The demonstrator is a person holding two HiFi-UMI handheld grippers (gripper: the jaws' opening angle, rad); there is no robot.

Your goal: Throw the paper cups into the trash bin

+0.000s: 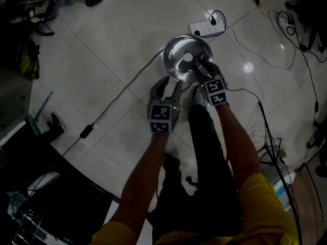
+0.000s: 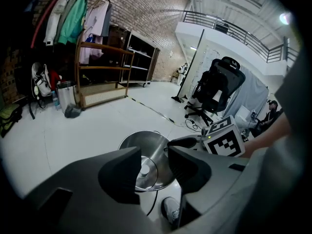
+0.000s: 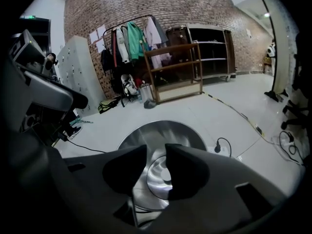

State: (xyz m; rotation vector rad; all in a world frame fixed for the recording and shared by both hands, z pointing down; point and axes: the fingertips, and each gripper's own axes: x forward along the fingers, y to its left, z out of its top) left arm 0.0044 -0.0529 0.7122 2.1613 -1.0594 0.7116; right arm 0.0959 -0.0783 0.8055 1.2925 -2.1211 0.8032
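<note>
A round steel trash bin [image 1: 172, 60] stands on the white floor and I look straight down into it. At its bottom lies a white paper cup [image 1: 188, 57], which also shows as a cup [image 3: 165, 175] in the right gripper view and a cup [image 2: 144, 170] in the left one. My right gripper [image 1: 198, 69] hangs over the bin's mouth, shut, with nothing between its jaws. My left gripper [image 1: 170, 86] is at the bin's near rim, shut and empty too. From the left gripper [image 2: 155, 167] I see the bin [image 2: 146, 141] and the right gripper's fingers [image 2: 186, 142] above it. Below the right gripper [image 3: 156, 172] lies the bin [image 3: 161, 133].
A white power strip [image 1: 207, 28] with cables lies just beyond the bin, and a black cable [image 1: 120, 98] runs across the floor to its left. My shoe [image 2: 170, 209] is beside the bin. An office chair [image 2: 217, 89], a clothes rack [image 3: 131, 38] and wooden shelving [image 3: 170, 67] stand farther off.
</note>
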